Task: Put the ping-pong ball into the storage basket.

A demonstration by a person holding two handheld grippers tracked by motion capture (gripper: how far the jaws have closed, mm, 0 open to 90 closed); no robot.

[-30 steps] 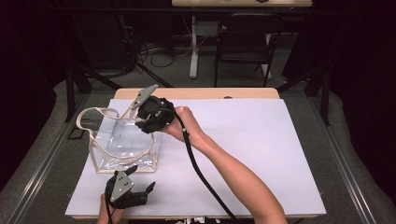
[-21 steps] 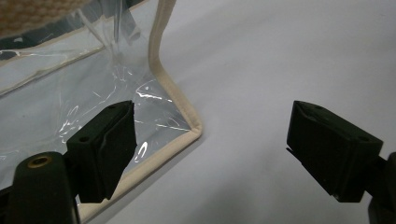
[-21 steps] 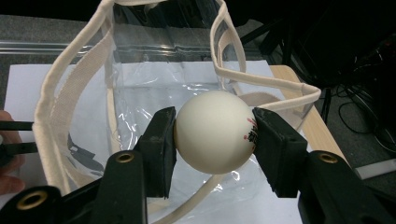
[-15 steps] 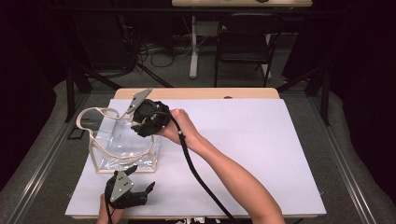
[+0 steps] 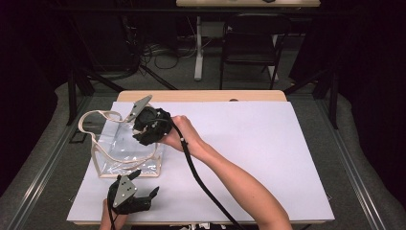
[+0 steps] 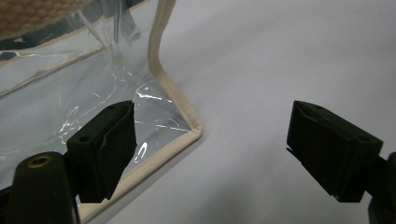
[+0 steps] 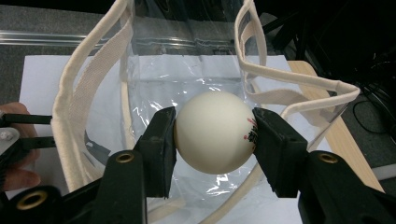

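From the high view, my right gripper point(image 5: 143, 125) hung over the open top of the clear plastic tote bag with cream fabric trim and handles point(image 5: 125, 154) at the left of the white-covered table point(image 5: 268, 158), while my left gripper point(image 5: 143, 190) sat just in front of the bag. In the left gripper view, my jaws stood wide apart and empty beside the bag's trimmed bottom corner point(image 6: 184, 119). In the right gripper view, my jaws were clamped on a cream-white ball with red and black print point(image 7: 215, 133), held above the bag's mouth.

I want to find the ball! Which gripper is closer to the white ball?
Right. The right gripper clamps the white ball between its jaws, over the clear bag. The left gripper sits open on the table by the bag's near corner.
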